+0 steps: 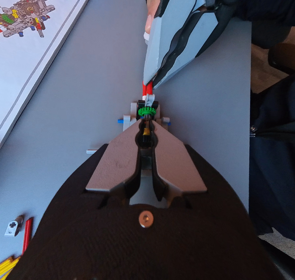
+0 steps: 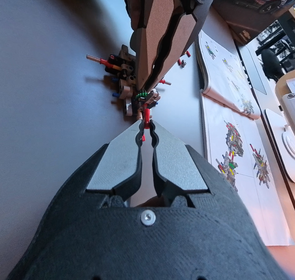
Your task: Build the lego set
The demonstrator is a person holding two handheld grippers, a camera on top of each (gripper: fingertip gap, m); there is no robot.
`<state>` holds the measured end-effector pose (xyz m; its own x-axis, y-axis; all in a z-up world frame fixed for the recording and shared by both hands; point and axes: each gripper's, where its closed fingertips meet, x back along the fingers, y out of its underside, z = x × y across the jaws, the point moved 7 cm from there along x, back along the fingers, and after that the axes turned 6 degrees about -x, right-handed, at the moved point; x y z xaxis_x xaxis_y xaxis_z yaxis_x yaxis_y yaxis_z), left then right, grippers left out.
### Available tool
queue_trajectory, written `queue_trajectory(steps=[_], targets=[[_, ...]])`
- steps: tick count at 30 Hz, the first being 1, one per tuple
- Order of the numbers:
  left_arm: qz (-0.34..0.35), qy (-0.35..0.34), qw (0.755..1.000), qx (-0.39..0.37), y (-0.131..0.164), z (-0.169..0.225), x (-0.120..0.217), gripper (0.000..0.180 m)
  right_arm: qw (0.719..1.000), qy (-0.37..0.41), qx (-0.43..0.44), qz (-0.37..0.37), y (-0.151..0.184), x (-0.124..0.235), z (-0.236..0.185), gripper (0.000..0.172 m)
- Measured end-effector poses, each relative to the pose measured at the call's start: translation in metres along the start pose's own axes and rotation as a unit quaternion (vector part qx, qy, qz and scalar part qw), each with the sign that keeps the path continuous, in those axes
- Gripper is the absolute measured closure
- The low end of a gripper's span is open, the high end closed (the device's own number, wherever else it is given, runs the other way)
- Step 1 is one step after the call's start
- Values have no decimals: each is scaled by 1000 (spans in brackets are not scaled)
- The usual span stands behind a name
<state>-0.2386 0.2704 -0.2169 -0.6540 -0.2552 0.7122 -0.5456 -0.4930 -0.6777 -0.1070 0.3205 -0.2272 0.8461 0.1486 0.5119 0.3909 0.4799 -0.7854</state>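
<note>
A small brick-built assembly (image 1: 144,113) of grey beams, black blocks and blue pins lies on the grey worktop (image 1: 79,97), caught between two grippers that meet it from opposite ends. The left gripper (image 1: 147,120) is closed on a dark axle (image 1: 147,124) that runs out of the model behind a green gear (image 1: 144,111); a yellow bush (image 1: 146,131) on the same axle is seen in the slot between the tan fingers, so the model is judged to be steadied by this grip. The right gripper (image 2: 146,123) is closed on a red connector piece (image 2: 146,117) at the model's far end, its grey fingertips pressed on either side, apparently so that the piece can be worked against the held model. In appearance the assembly is compact and knobbly, with thin axles and red bushes sticking out sideways. An open instruction booklet (image 2: 231,128) lies beside it on the worktop, and loose pieces, among them a red axle (image 1: 27,235) and a grey connector (image 1: 12,227), are left near the left gripper's body.
</note>
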Motion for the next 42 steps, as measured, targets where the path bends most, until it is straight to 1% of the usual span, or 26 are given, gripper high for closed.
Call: queue_trajectory(steps=[10, 22, 24, 26, 30, 34, 36, 39, 42], targets=[[6, 4, 1000, 5, 0, -1, 0, 177, 1000, -13, 0, -21, 3, -3, -1, 168], [12, 7, 1000, 9, 0, 0, -1, 177, 1000, -4, 4, -26, 2, -5, -1, 169], [12, 6, 1000, 11, 0, -1, -1, 176, 999, 5, 18, -29, 1, -5, -1, 169], [14, 6, 1000, 14, 0, -1, -1, 177, 998, 23, 49, -37, -1, -4, -3, 169], [16, 9, 1000, 22, 0, -1, -1, 177, 987, 71, 129, -64, -5, -4, -11, 169], [24, 12, 999, 27, 0, -2, -1, 177, 976, 104, 173, -84, -5, -7, -15, 169], [31, 20, 999, 28, 1, -3, -1, 177, 974, 112, 183, -79, -3, -8, -16, 169], [40, 39, 998, 28, 2, -2, -2, 177, 981, 97, 161, -45, 2, -9, -13, 169], [42, 38, 998, 29, 2, -3, -2, 177, 982, 94, 162, -29, 6, -11, -11, 169]])
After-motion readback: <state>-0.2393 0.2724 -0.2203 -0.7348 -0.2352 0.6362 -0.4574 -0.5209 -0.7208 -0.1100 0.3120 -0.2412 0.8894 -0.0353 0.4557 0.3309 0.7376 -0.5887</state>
